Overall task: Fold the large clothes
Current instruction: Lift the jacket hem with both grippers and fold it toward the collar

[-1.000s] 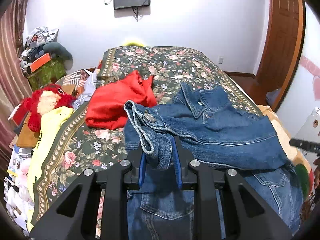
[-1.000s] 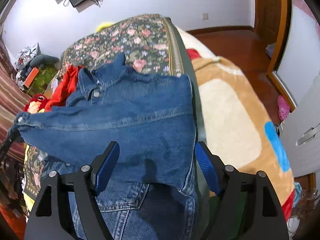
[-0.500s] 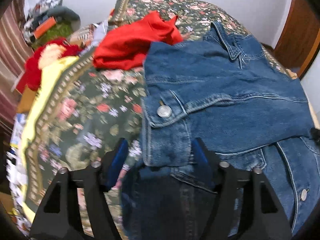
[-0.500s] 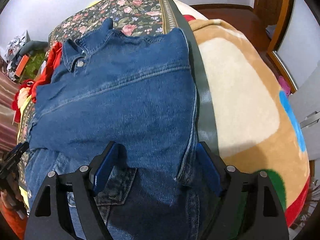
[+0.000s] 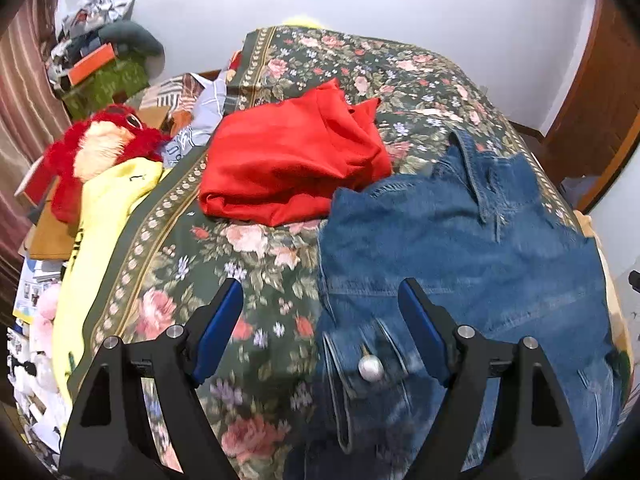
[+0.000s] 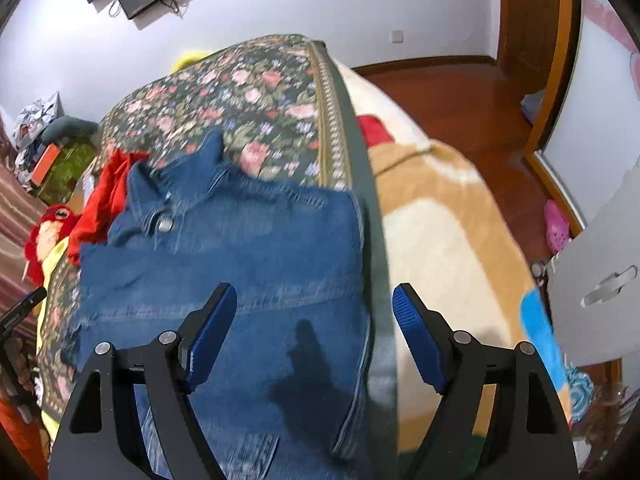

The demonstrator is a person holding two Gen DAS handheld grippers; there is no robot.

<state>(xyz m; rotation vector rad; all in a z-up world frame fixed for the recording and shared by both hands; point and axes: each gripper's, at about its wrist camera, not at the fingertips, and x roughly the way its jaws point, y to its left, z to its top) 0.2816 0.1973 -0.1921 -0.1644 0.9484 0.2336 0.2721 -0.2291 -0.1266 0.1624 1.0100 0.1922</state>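
On the floral bedspread, left wrist view, far left: red plush toy beside a yellow cloth at the bed's edge. Centre: crumpled red garment lying on the spread, its right edge touching the denim jacket. Jacket lies flat on the right part of the bed, collar toward the far wall; a cuff with a metal button sits between the fingers of the left gripper. Jaws spread wide, blue pads clear of the fabric, holding nothing.

Right wrist view: same denim jacket fills the left and centre, slightly blurred, its right edge along the spread's border. Right gripper above it, jaws wide apart, gripping nothing. Further right: tan blanket, then wood floor.
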